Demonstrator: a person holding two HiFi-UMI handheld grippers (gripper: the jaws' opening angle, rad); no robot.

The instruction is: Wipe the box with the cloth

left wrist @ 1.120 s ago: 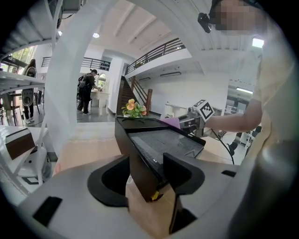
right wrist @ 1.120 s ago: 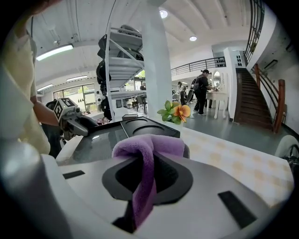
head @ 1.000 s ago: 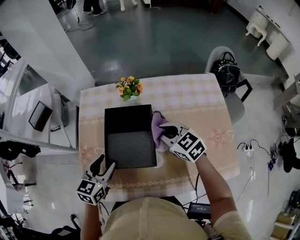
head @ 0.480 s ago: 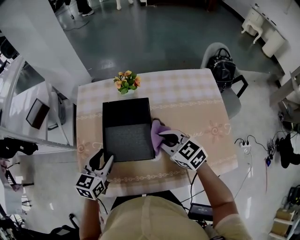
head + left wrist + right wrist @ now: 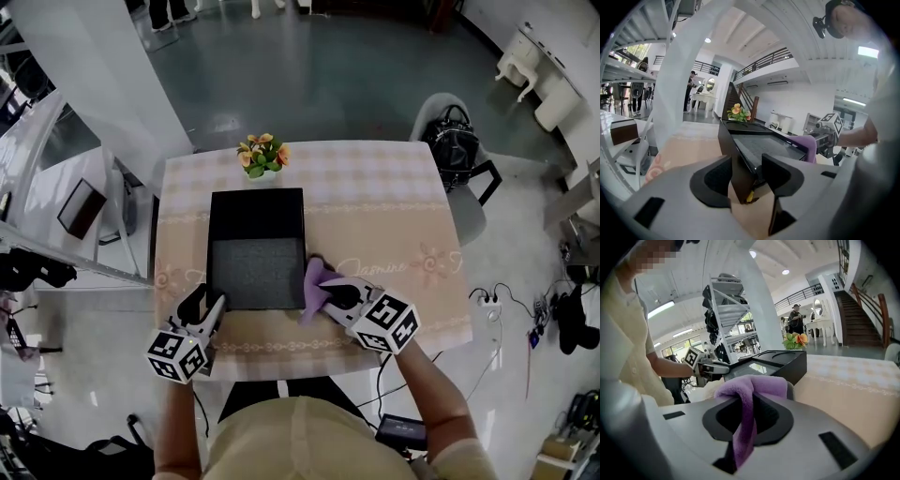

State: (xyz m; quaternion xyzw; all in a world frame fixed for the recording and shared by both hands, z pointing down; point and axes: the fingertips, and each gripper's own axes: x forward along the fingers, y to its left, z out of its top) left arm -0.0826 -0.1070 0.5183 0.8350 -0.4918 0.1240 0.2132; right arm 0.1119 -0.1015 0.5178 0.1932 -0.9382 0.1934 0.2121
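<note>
I'm watching the person standing at the near edge of the table, holding a gripper in each hand. The black box is sitting on the left half of the table, grey inside showing. Its far end is lying close to a small pot of flowers by the far edge.

The left gripper is reaching in at the box's near left corner. Its fingers have just been closing, and they are pinching that corner's wall between them.

The right gripper is clamping the purple cloth tight between its fingers. A fold is bulging over the tips and a tail is hanging down between them. The cloth is pressing against the box's right side, close to the near right corner.

A chair is standing just off the table's far right corner, carrying a black bag.
</note>
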